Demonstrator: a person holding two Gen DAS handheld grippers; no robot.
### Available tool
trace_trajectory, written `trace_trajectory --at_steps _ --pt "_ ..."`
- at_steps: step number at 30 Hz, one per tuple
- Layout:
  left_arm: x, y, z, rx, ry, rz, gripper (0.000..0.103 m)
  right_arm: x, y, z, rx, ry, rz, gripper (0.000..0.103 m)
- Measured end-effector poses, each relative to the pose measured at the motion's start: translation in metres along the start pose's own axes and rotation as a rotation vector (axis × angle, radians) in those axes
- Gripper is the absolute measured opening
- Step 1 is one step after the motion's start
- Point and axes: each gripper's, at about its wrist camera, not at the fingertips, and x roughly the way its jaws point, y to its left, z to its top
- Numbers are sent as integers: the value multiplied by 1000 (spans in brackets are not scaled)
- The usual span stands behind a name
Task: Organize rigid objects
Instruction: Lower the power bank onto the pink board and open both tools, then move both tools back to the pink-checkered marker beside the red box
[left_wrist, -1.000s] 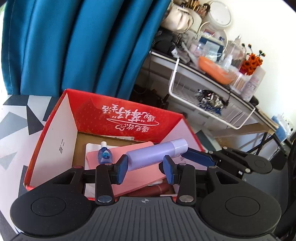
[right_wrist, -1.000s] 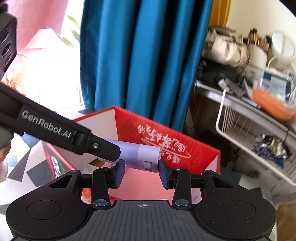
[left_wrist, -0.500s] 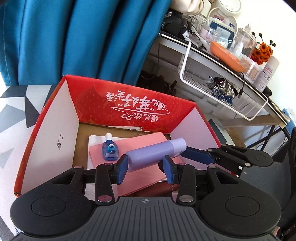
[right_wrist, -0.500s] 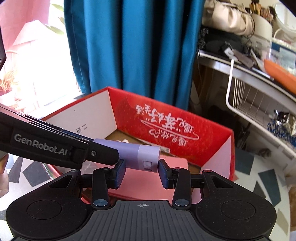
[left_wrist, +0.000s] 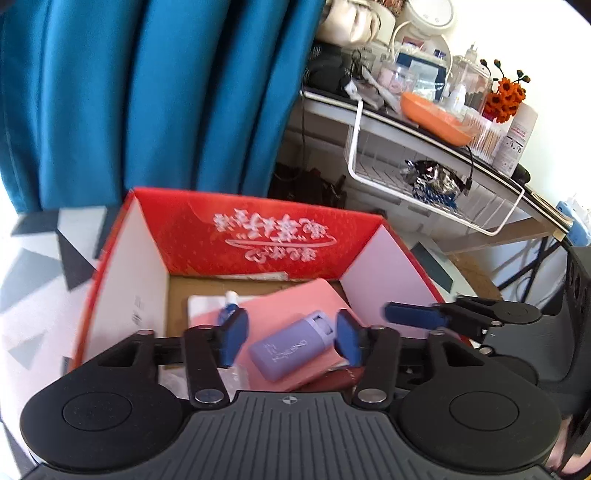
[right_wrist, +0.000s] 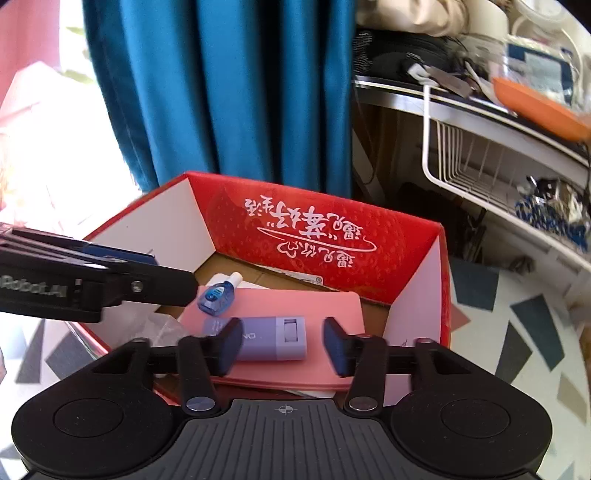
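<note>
The lilac bottle (right_wrist: 273, 338) lies on its side on the pink flat case (right_wrist: 295, 306) inside the red box (right_wrist: 417, 236). In the right wrist view its long axis runs across the picture, cap end to the right; in the left wrist view it runs diagonally, cap end up and to the right toward the box's far right corner.

Both grippers have just been opening. The left gripper (left_wrist: 291, 338) and the right gripper (right_wrist: 282, 343) each stand apart on either side of the bottle, pads clear of it, holding nothing.

A small blue dropper bottle (right_wrist: 218, 293) lies just beside the lilac bottle, toward the left wall. Behind the box hang blue curtains (left_wrist: 147, 92); a cluttered shelf with a white wire basket (left_wrist: 436, 192) stands to the right.
</note>
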Motion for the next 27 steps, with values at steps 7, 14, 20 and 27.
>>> trace_trajectory --at_steps 7,14,20,27 --pt "-25 7 1 9 -65 10 103 -15 -4 -4 53 -55 1 102" --pt "-40 17 -3 28 -53 49 103 -27 -3 -5 78 -83 -55 103" --pt "-58 25 -8 40 -105 81 103 -38 3 -4 117 -90 -94 103" --pt "-83 43 -19 19 -124 122 103 -65 19 -13 153 -180 -155 103"
